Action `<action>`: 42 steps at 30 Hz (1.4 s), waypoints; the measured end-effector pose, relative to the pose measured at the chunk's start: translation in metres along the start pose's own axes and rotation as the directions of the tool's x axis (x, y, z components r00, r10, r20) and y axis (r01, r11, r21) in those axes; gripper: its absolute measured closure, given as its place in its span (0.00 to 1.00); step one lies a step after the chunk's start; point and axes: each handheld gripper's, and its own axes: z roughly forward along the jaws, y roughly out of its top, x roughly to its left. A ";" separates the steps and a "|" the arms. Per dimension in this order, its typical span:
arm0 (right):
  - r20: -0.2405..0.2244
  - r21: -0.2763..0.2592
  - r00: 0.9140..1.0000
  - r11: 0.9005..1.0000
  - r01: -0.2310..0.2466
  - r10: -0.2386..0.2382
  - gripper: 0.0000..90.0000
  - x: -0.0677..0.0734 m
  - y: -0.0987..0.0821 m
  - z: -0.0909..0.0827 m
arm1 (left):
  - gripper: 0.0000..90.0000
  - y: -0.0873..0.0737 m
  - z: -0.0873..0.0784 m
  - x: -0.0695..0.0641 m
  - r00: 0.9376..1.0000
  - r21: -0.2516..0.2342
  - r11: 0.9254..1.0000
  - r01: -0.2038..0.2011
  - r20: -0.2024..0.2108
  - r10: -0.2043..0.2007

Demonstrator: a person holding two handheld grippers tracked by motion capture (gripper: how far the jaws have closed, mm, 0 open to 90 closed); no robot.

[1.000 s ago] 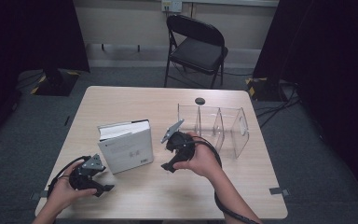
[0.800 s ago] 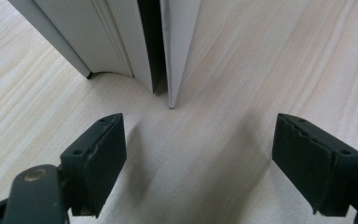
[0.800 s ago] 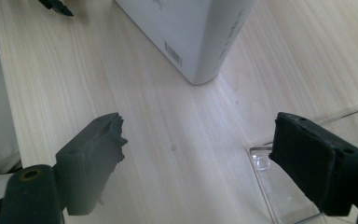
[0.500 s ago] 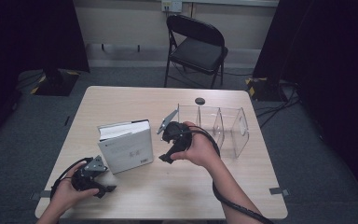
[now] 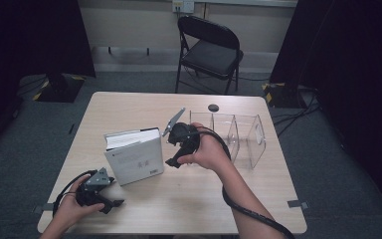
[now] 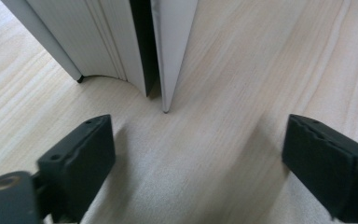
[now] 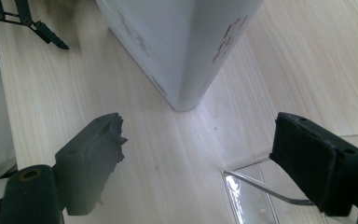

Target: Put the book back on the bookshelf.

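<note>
Book [image 5: 135,160] stands mid-frame on the table [image 5: 189,199]; right gripper [image 5: 175,160] beside it and left gripper [image 5: 115,204], lower left, both gape empty, the left's jaws having just been opening.

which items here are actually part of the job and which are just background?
In play:
- white book, standing upright on the table
- clear divided organizer, beside the book
- left gripper, jaws open, nothing between them
- right gripper, jaws open, nothing between them

Lying about:
- small black disc near the table's far edge
- folding chair behind the table

Right tongs [image 5: 175,158] rose beside the book [image 5: 134,157]; left tongs [image 5: 110,205] opened wider.
</note>
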 end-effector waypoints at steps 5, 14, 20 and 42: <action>-0.007 -0.005 1.000 1.000 0.011 -0.011 0.16 -0.003 0.008 0.000 | 0.00 -0.001 0.002 -0.001 1.000 0.000 1.000 -0.012 0.002 0.012; -0.006 0.003 1.000 1.000 0.017 -0.017 0.16 -0.012 0.015 -0.003 | 0.00 -0.007 0.002 0.003 1.000 -0.051 0.998 -0.025 0.000 0.025; 0.002 0.014 1.000 1.000 0.014 -0.014 0.16 -0.016 0.021 -0.005 | 0.00 -0.009 0.003 0.003 1.000 -0.072 0.997 -0.016 0.003 0.016; -0.011 0.021 0.998 0.998 0.066 -0.066 0.16 -0.018 0.056 -0.003 | 0.00 -0.009 0.003 0.003 1.000 -0.072 0.997 -0.016 0.003 0.016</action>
